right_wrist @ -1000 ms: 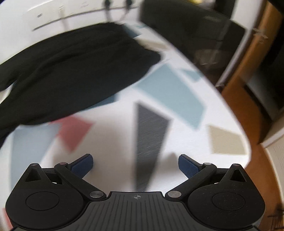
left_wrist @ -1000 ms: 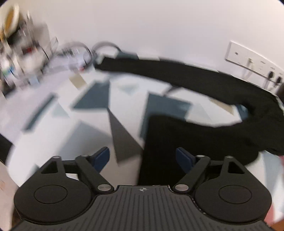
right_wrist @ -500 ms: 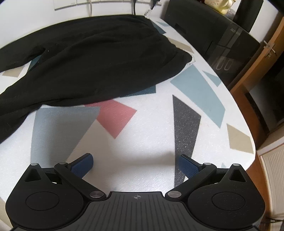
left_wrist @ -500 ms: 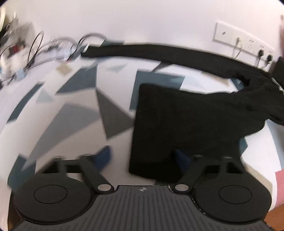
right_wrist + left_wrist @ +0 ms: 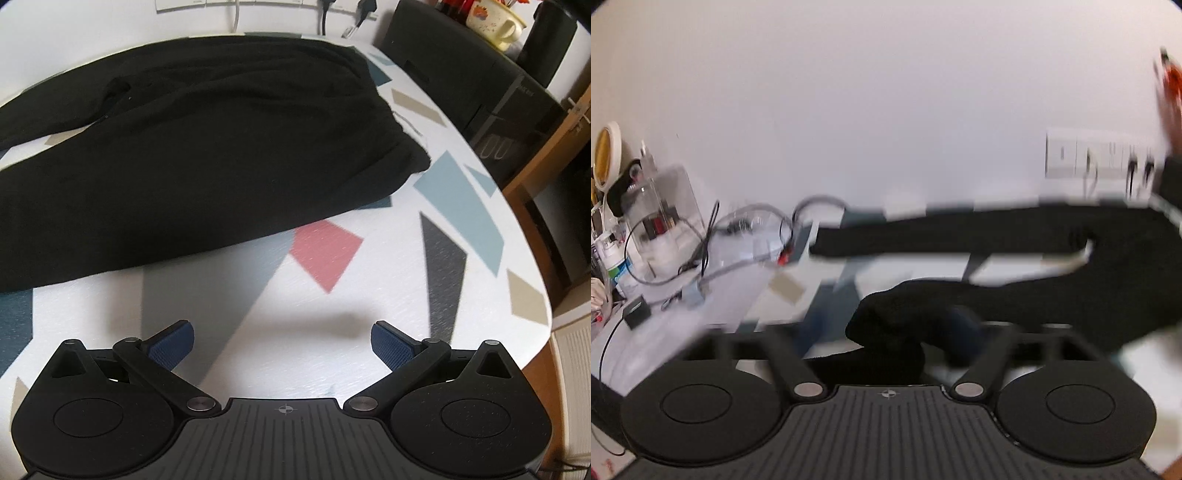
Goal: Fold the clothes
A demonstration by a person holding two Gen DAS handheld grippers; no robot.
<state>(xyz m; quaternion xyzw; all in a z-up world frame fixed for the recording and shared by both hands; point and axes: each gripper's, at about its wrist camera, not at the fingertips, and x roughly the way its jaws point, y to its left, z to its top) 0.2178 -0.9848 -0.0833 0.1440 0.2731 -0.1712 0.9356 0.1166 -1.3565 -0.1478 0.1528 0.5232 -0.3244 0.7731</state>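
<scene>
Black garment (image 5: 207, 155), tabletop (image 5: 332, 332): soft, limp, light; grip near hem; left hand-held gripper (image 5: 886, 332) opening around bunched fabric, right hand-held gripper (image 5: 282, 341) wide, empty.

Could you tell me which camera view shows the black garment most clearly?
The right wrist view: the black garment lies sharp and spread across the patterned table. The left wrist view is motion-blurred, showing only a stretched strip and a bunched fold.
</scene>
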